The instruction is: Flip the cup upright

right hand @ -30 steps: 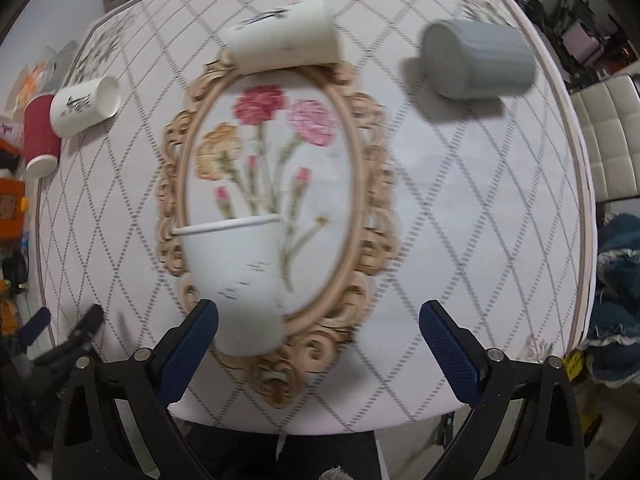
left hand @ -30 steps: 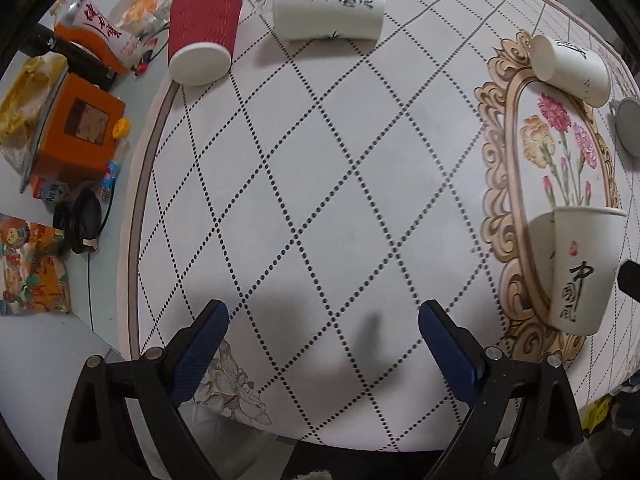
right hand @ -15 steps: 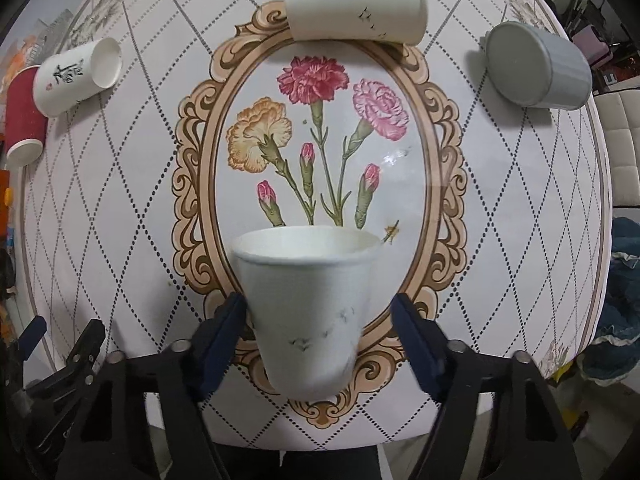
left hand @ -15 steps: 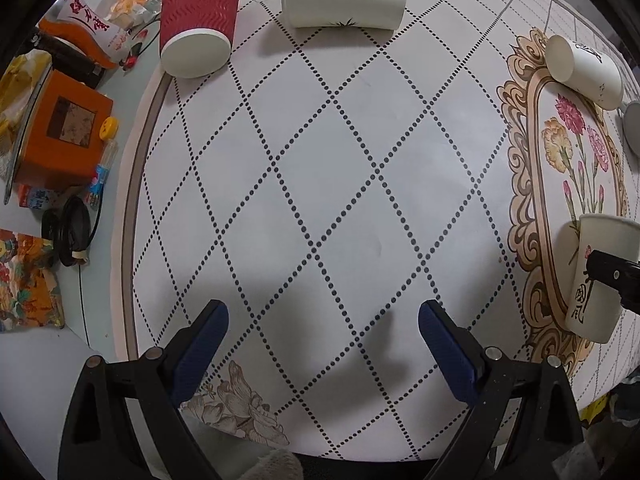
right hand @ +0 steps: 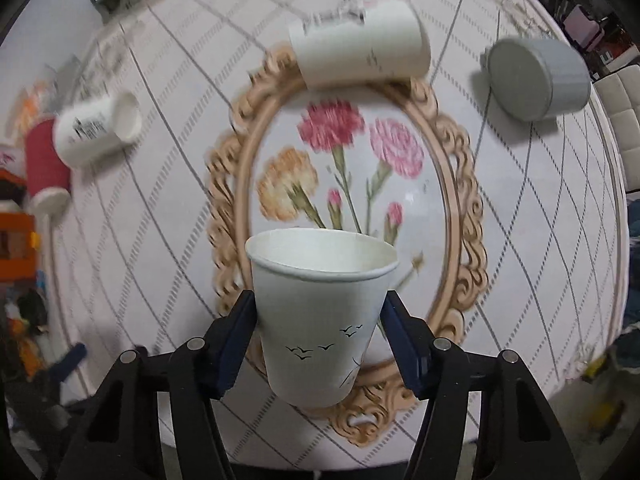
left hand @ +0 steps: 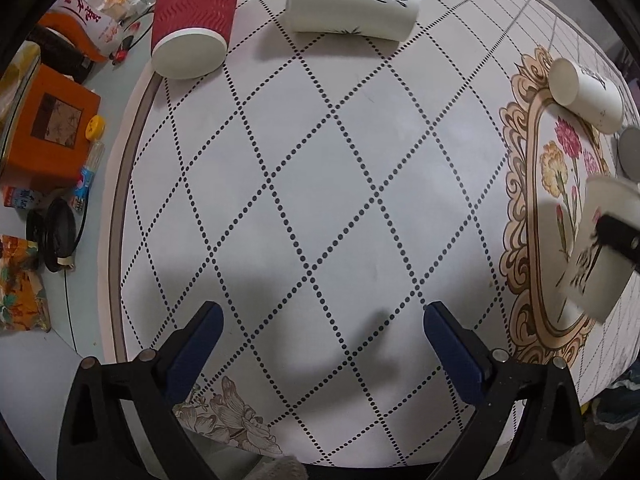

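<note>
In the right wrist view I see my right hand-held gripper (right hand: 318, 326) pinching the white paper cup (right hand: 320, 316) between its two blue pads, one pad against each side of the cup wall just below the rim. The cup is held mouth-up, tilted slightly, with its open rim toward the far side and small bird silhouettes printed on its lower wall. It sits over the near end of the ornate oval frame with carnations printed on the surface (right hand: 540, 220); I cannot tell whether its base touches the surface. In the left wrist view the same cup (left hand: 600, 248) appears at the right edge, blurred, with a black part of the right hand-held gripper across it. My left hand-held gripper (left hand: 320, 322) has its pads spread wide apart with nothing between them, over the diamond-patterned area of the surface. Other cups lie on their sides: a white cup with black calligraphy (left hand: 354, 2), a second white cup (right hand: 360, 46) at the far end of the oval frame, and a grey cup (right hand: 538, 78). A red ribbed cup (left hand: 192, 24) stands mouth-down near the far left edge. An orange box (left hand: 44, 124) sits off the cloth to the left.
</note>
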`<state>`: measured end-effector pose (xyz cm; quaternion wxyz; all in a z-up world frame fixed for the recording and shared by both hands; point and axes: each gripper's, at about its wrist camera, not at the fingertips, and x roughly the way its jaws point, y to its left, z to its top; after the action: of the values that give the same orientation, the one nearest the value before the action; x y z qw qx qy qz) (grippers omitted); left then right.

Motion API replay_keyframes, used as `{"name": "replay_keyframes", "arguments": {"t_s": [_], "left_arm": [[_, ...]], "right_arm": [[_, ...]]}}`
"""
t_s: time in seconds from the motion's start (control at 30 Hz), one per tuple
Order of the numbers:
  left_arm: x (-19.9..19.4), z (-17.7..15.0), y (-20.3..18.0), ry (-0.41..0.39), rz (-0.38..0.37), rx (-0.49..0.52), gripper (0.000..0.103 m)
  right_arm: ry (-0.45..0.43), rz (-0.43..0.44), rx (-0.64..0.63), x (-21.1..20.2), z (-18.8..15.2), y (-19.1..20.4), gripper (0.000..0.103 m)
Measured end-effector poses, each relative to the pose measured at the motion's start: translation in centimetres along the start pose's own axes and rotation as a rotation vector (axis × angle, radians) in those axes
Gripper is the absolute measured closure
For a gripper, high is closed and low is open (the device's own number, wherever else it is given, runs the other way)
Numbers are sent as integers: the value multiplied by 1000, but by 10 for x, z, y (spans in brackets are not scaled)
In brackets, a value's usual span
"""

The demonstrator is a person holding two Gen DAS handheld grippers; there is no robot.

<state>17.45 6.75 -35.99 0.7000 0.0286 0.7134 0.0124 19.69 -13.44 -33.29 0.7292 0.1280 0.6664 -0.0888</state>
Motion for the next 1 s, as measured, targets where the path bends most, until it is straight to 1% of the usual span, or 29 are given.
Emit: {"name": "replay_keyframes", "arguments": {"t_s": [0.07,0.1,0.23,0.27,0.33,0.43,0.47,0.6,0.87,1.0], "left_arm": [[0,5,2,-15,10,5,1],[2,11,8,-17,13,5,1],[2,18,12,-24,20,1,1],[2,19,10,-25,23,1,1],[6,23,8,-31,30,3,1],[11,28,7,-37,46,8,1],[13,29,8,-37,47,10,1],[17,30,8,-42,54,21,1],[12,18,11,-64,48,37,1],[9,4,10,-75,45,45,1]], "right_arm": [[-67,9,2,-11,5,4,38],[-114,11,3,-14,8,8,38],[-283,-1,-3,-20,14,17,38],[-316,-5,-6,-28,6,8,38],[-397,-34,-18,-26,1,11,38],[-478,-74,-40,-24,-12,13,38],[-491,-81,-47,-23,-16,9,38],[-537,-108,-78,-15,-29,16,38],[-563,-132,-107,-14,-45,19,38],[-573,-146,-124,-15,-52,20,37]]}}
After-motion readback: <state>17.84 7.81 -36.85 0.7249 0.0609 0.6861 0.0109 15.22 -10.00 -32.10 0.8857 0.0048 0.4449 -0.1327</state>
